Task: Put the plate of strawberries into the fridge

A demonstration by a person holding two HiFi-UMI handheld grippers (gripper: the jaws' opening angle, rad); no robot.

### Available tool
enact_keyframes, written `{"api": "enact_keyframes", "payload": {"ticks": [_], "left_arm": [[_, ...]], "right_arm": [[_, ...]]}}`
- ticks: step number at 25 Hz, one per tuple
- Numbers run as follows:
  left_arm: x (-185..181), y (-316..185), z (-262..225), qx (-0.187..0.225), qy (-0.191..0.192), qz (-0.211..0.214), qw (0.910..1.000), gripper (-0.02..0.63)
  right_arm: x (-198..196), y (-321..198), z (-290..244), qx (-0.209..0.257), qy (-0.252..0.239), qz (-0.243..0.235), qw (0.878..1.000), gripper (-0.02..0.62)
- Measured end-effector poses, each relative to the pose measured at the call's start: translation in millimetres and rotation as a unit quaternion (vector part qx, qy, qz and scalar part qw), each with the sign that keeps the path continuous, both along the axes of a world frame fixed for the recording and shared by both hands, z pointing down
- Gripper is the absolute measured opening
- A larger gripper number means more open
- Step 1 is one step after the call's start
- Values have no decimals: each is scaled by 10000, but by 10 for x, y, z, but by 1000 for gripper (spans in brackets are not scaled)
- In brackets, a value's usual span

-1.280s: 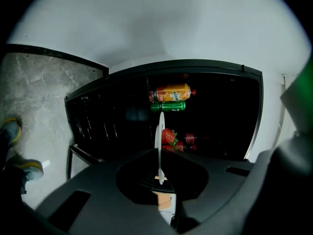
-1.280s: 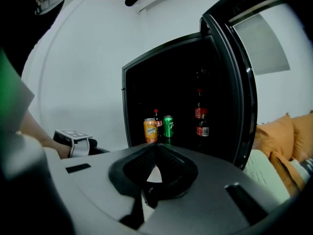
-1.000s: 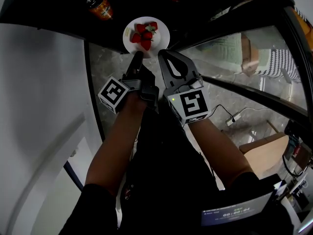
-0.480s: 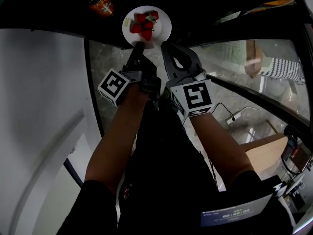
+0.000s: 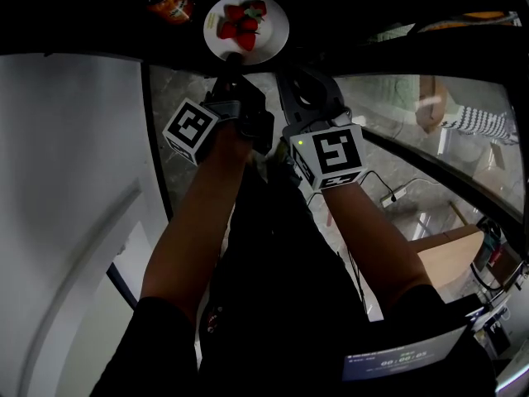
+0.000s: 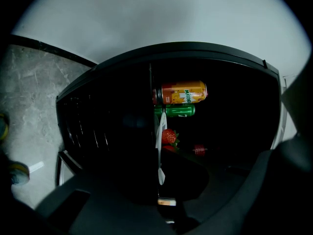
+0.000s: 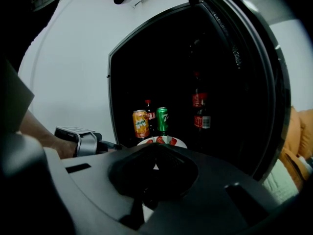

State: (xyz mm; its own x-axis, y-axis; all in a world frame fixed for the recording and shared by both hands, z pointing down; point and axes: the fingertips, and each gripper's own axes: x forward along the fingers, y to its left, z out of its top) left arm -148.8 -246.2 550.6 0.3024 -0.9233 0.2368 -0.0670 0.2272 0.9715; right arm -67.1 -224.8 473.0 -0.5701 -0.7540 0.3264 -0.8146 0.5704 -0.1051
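Clamping down on the plate (image 6: 158,131), the left gripper (image 6: 157,190) has its jaws pinched on the near rim, with the plate edge-on between them. The strawberries (image 5: 242,21) sit piled in the middle. From the head view the plate hangs at the dark mouth of the fridge (image 7: 146,67), with the orange can (image 5: 169,2) just to its left. The right gripper (image 7: 157,150) is closed up, jaws together with nothing between them, tips right at the plate's near edge; whether they touch it I cannot tell. Just beyond the plate stand the orange can and a green can (image 7: 162,120), with red-labelled bottles (image 7: 198,109) to the right.
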Motion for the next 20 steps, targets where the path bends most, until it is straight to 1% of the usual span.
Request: {"api": "enact_keyframes", "payload": {"ticks": [2, 4, 9, 14, 16, 17, 18, 19, 20], "left_arm": [[-5, -25, 7, 62, 62, -57, 9999, 18], [-17, -34, 1, 117, 18, -73, 9999, 18], [-52, 22, -23, 157, -274, 11, 9995, 20], [-86, 109, -71, 309, -685, 295, 9967, 21], [-98, 138, -85, 364, -995, 450, 9934, 21], [-97, 153, -91, 401, -1241, 573, 9898, 21], [-93, 167, -97, 453, -1551, 725, 9842, 21], [-86, 179, -106, 519, -1909, 897, 9761, 21], [-78, 190, -115, 594, -2300, 1081, 9654, 21]], "right_arm": [[7, -8, 27, -44, 16, -6, 10000, 5], [10, -17, 36, -55, 14, -5, 10000, 5], [26, -18, 69, -80, 19, -1, 10000, 5], [22, -31, 93, -35, -28, 6, 10000, 5], [17, -25, 105, -36, -13, -20, 10000, 5], [15, -22, 109, -38, -6, -31, 10000, 5], [13, -18, 114, -57, -1, -31, 10000, 5], [12, -13, 121, -92, 5, -22, 10000, 5], [9, -11, 125, -116, 9, -16, 9999, 5]]}}
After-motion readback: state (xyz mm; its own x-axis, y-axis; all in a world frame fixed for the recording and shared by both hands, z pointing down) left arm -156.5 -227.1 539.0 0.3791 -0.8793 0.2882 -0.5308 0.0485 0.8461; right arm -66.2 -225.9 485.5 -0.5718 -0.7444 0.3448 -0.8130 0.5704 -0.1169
